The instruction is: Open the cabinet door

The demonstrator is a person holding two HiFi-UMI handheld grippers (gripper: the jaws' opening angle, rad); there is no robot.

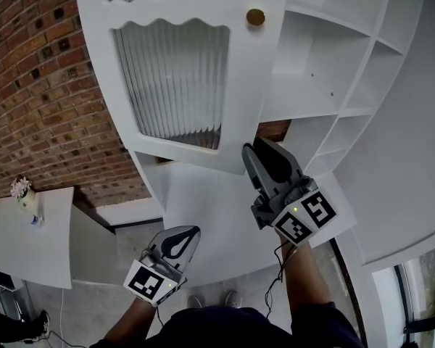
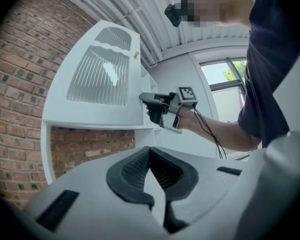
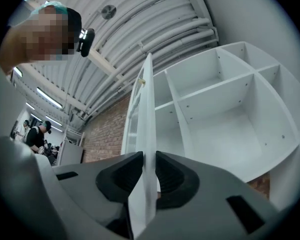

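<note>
The white cabinet door (image 1: 174,85) has a ribbed glass pane and a round brown knob (image 1: 255,17). It stands swung out from the cabinet. My right gripper (image 1: 255,151) is shut on the door's lower edge near the knob side. In the right gripper view the thin door edge (image 3: 147,114) runs up between the dark pads (image 3: 125,176), which press on both faces. My left gripper (image 1: 188,232) hangs lower left, shut with nothing in it. The left gripper view shows its jaws (image 2: 151,156) meeting, with the door (image 2: 97,79) and right gripper (image 2: 149,104) beyond.
Bare white shelves (image 1: 326,56) lie behind the door, also visible as the open compartments (image 3: 225,114). A brick wall (image 1: 36,85) stands left of the cabinet. A small white table (image 1: 51,230) with a flower pot (image 1: 25,194) sits at the lower left. People (image 3: 37,134) stand far off.
</note>
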